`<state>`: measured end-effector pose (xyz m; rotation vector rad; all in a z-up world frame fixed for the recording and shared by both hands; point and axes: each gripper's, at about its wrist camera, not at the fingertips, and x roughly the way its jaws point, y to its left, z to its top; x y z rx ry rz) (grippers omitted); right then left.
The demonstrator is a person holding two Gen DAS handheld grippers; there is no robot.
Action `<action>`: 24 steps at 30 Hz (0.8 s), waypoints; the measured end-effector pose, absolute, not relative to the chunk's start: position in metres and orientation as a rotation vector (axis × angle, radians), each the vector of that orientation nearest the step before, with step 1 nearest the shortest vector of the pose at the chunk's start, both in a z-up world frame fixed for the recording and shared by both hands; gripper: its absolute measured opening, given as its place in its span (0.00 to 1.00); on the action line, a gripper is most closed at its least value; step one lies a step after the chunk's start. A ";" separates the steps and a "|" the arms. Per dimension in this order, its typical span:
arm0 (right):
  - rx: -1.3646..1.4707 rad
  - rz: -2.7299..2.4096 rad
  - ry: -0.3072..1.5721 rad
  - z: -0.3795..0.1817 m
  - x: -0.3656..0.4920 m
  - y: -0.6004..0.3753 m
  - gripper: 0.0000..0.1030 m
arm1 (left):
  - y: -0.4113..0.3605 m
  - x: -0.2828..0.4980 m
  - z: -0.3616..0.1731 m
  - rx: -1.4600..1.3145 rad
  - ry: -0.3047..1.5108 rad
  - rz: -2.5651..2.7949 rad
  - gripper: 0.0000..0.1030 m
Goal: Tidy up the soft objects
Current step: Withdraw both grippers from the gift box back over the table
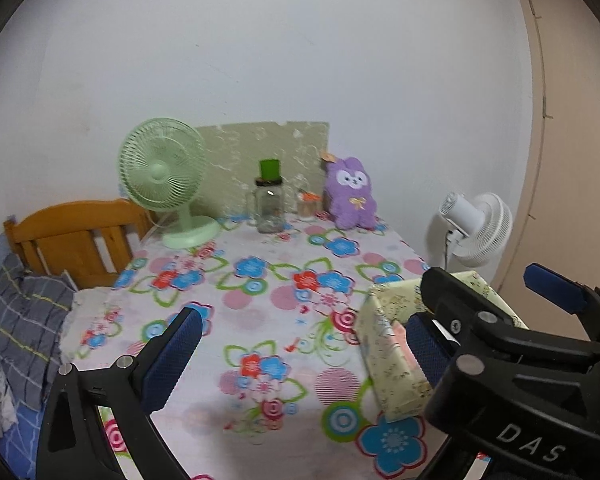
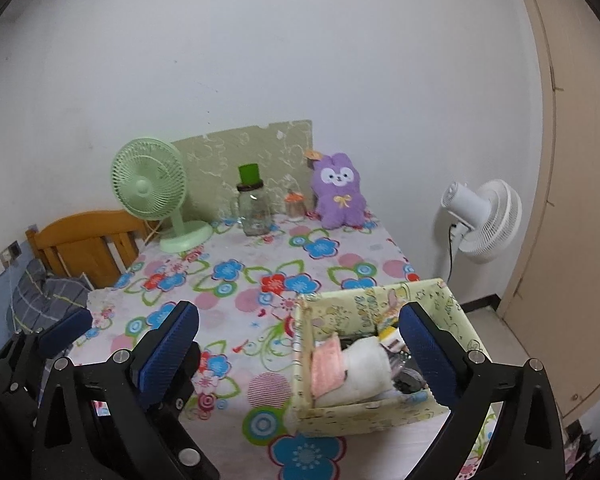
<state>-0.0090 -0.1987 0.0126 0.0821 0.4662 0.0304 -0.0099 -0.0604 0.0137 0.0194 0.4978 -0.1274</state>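
Observation:
A purple plush bunny [image 1: 350,194] sits upright at the back of the table against a green board; it also shows in the right wrist view [image 2: 340,192]. A pale yellow patterned box [image 2: 380,356] stands at the table's front right, holding a pink cloth [image 2: 328,368], a white rolled cloth [image 2: 366,372] and other small items. In the left wrist view the box [image 1: 392,356] is partly hidden by the other gripper. My left gripper [image 1: 300,352] is open and empty above the tablecloth. My right gripper [image 2: 300,348] is open and empty, its right finger over the box.
A floral tablecloth [image 2: 236,272] covers the table. At the back stand a green desk fan [image 2: 152,196], a glass jar with a green lid [image 2: 254,204] and a small jar [image 2: 296,204]. A white fan [image 2: 484,220] is at the right, a wooden headboard [image 1: 76,236] and grey pillow [image 1: 24,320] at the left.

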 end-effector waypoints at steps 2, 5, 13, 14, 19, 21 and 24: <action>0.087 0.039 0.456 0.016 -0.013 -0.194 0.99 | -0.051 -0.015 0.018 0.015 0.483 -0.108 1.00; 0.097 0.049 0.441 0.021 -0.020 -0.188 1.00 | -0.041 -0.020 0.021 0.008 0.469 -0.087 1.00; 0.092 0.054 0.404 0.029 -0.036 -0.176 1.00 | -0.019 -0.035 0.028 0.004 0.425 -0.046 1.00; 0.090 0.052 0.402 0.030 -0.038 -0.174 1.00 | -0.017 -0.037 0.029 0.002 0.422 -0.040 1.00; 0.087 0.039 0.391 0.030 -0.044 -0.173 1.00 | -0.010 -0.042 0.029 -0.003 0.412 -0.029 1.00; 0.089 0.037 0.388 0.029 -0.046 -0.172 1.00 | -0.008 -0.043 0.028 0.000 0.408 -0.027 1.00; 0.085 0.036 0.386 0.029 -0.047 -0.172 1.00 | -0.005 -0.044 0.028 -0.005 0.408 -0.022 1.00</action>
